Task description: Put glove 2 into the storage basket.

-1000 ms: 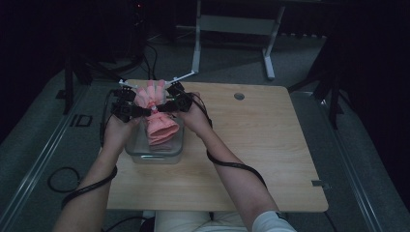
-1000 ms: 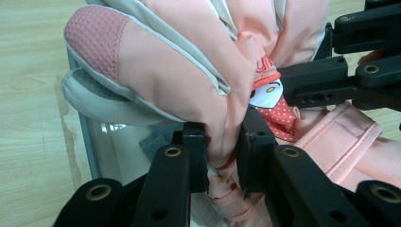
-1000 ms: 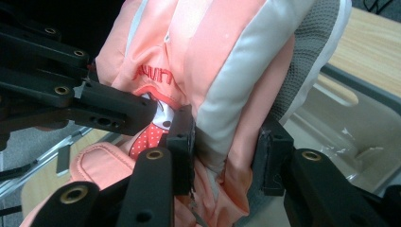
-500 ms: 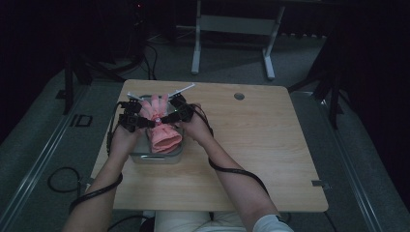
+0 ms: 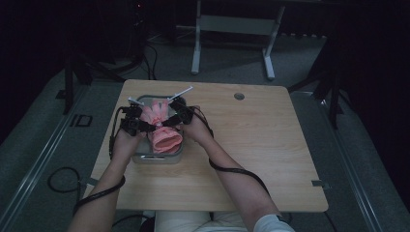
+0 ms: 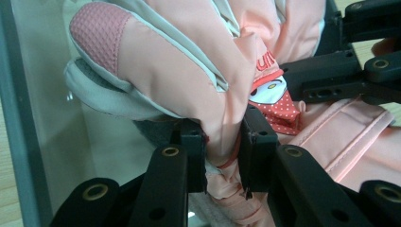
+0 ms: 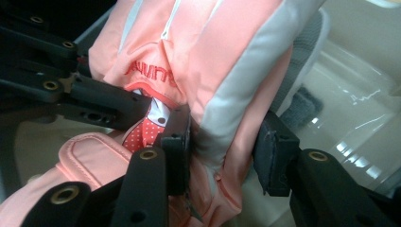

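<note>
Clearly the pink glove (image 6: 189, 80), soft, light and padded, sits over the clear bin (image 5: 145, 157); left gripper (image 6: 222, 156) pinches its wrist fabric, right gripper's (image 7: 222, 156) fingers, just opening, barely clasp it.

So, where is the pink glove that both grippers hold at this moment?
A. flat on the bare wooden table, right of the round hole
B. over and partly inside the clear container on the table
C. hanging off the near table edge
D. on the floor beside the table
B: the pink glove sits over the clear container, its cuff inside, with the left gripper and right gripper at either side.
</note>
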The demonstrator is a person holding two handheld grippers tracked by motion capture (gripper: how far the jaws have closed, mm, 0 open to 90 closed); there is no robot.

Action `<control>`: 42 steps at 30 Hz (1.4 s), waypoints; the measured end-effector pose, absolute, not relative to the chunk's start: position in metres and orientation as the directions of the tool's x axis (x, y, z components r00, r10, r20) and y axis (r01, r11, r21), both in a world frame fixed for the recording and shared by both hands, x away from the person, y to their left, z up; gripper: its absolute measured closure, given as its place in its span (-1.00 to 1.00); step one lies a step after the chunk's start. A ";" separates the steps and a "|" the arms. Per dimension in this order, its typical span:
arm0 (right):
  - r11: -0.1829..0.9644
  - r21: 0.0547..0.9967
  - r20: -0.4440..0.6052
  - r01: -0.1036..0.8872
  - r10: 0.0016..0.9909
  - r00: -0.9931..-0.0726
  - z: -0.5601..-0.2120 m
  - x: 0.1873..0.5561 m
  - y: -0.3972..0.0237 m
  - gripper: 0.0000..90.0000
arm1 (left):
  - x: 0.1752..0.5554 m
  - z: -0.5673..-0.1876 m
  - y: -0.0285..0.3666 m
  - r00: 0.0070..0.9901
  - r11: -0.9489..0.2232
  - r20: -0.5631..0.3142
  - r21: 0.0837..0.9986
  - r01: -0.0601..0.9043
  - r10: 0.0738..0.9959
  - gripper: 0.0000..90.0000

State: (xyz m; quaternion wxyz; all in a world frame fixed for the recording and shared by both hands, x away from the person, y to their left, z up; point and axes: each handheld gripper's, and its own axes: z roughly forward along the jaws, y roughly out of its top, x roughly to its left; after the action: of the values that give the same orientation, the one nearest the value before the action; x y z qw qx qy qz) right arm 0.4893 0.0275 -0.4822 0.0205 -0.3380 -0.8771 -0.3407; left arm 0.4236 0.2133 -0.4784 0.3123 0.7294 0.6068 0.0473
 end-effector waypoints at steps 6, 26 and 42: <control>0.552 0.577 0.239 0.602 0.591 -0.771 -0.483 0.493 0.031 0.27 | 0.429 -0.480 0.218 0.251 -0.068 -0.315 0.494 0.867 0.915 0.47; 0.526 0.606 0.237 0.596 0.596 -0.767 -0.470 0.500 0.031 0.02 | 0.427 -0.464 0.217 0.238 -0.118 -0.160 0.538 0.835 0.958 -0.04; 0.503 0.634 0.260 0.588 0.577 -0.774 -0.457 0.499 0.030 0.00 | 0.422 -0.446 0.216 0.241 -0.092 -0.176 0.594 0.799 0.954 -0.12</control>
State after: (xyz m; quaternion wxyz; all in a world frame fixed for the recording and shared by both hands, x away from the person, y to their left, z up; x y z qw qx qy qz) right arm 0.4994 0.0299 -0.4568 0.0071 -0.3360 -0.8669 -0.3682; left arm 0.4221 0.2157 -0.4460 0.3017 0.7278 0.6023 0.1285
